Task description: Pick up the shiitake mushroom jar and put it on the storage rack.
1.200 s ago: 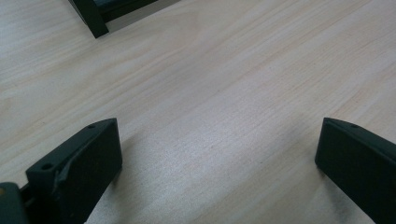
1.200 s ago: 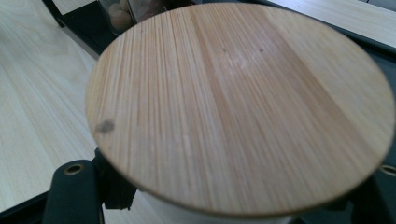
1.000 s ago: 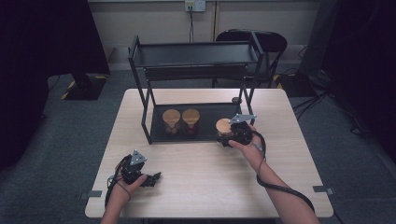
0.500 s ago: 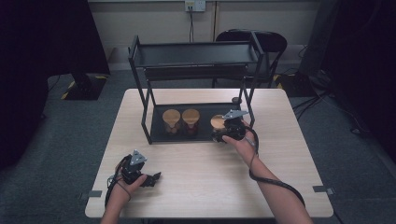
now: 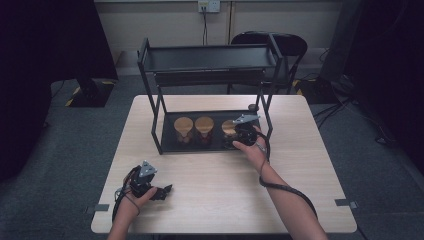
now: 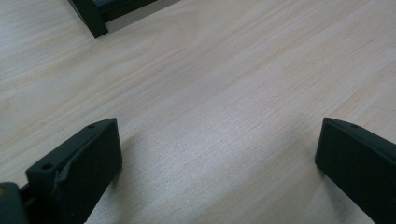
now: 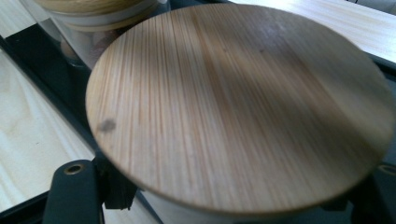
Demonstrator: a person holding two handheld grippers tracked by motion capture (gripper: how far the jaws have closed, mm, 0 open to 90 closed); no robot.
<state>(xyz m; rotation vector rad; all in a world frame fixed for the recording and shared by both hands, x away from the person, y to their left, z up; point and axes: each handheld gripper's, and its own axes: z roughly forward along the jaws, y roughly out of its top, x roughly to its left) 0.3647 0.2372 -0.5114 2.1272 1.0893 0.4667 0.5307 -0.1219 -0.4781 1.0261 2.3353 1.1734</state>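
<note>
Table: a pale wood-grain table [image 5: 215, 200] fills the lower middle of the high view, on grey floor [image 5: 60, 150].
Room: dark at both upper corners; a wall socket [image 5: 208, 6] sits at the top centre and a black chair [image 5: 290, 47] stands behind the table, upper right of centre.
Rack: a black two-level rack [image 5: 207, 57] stands at the far middle of the table, its bottom tray [image 5: 167, 142] just above the frame's centre.
My right gripper: my right gripper [image 5: 244, 134], right of centre in the high view, is clenched on the jar [image 7: 233, 112] at the right end of the tray (in the right gripper view the bamboo lid covers most of the frame, with my jaws at its lower corners).
My left gripper: my left gripper [image 6: 217, 154] rests at the lower left of the high view with its jaws wide apart on bare table, grasping nothing.
Hidden: my right hand and gripper cover most of the jar in the high view, so I cannot tell whether its base touches the tray; its body is cut off under the lid in the right gripper view.
Neighbours: two more lidded jars [image 5: 194, 130] stand side by side on the tray, left of mine; the nearer one is cut off at the upper left of the right gripper view.
In the way: a rack leg [image 5: 266, 117] stands just right of my right gripper.
</note>
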